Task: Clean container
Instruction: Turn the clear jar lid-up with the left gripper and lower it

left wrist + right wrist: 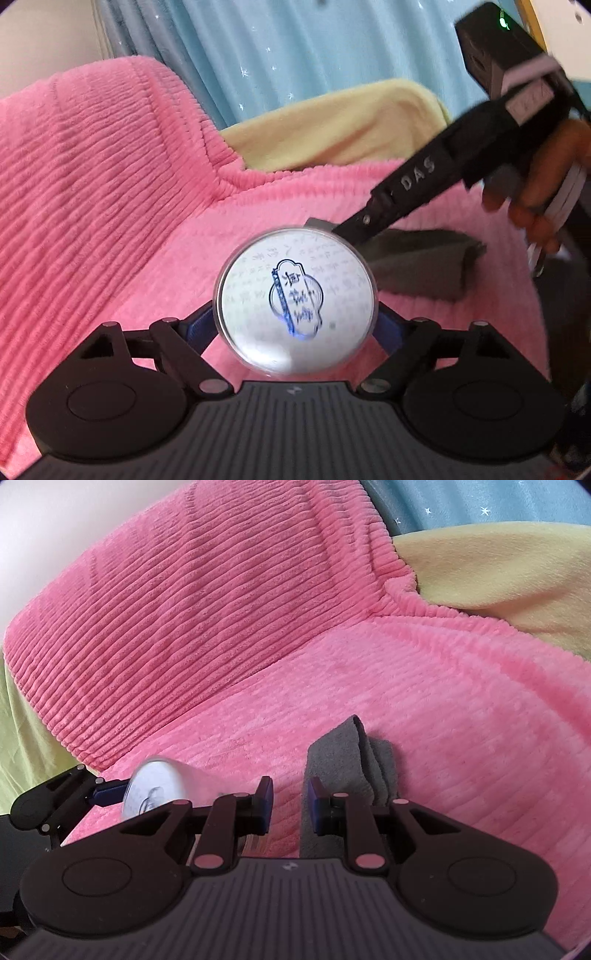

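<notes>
1. The left gripper (295, 314) clamps a round container (295, 301) between its blue pads (201, 326), one on each side.
2. The container's flat white end faces the camera, printed with a blue emblem and faint characters.
3. The right gripper (325, 225) reaches in from the upper right, its tip just behind the container's upper edge; a hand (535, 192) grips it.
4. A grey cloth (421, 262) lies on the pink blanket (110, 177), right of the container.
5. A yellow blanket (332, 129) and blue curtain (314, 48) sit behind.
</notes>
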